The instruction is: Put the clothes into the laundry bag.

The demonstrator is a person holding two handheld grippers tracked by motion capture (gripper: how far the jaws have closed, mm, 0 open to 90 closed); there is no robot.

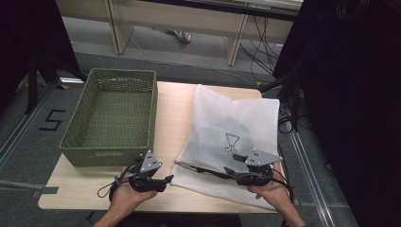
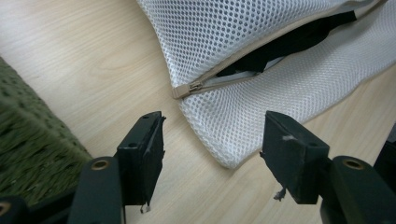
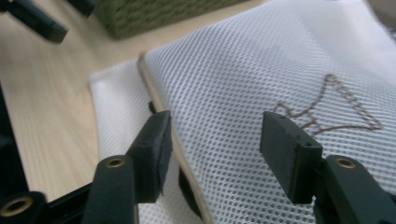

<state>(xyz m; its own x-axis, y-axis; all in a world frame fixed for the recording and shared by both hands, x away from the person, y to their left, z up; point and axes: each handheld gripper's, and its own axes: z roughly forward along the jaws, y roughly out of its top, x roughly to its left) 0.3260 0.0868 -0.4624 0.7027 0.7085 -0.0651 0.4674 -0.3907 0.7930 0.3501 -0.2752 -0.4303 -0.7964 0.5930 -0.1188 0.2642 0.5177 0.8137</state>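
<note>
One white mesh laundry bag with a brown stitched figure and a beige zip lies flat on the pale wooden table, toward its three o'clock side; dark cloth shows through the part-open zip. At the bag's six o'clock edge the right gripper hovers over the mesh, jaws apart, nothing clamped. At its seven o'clock corner the left gripper stands with jaws apart, gripping nothing. At nine o'clock sits a green woven rectangular basket.

A lab: floor rails, taped marker, loose cables, black curtains
</note>
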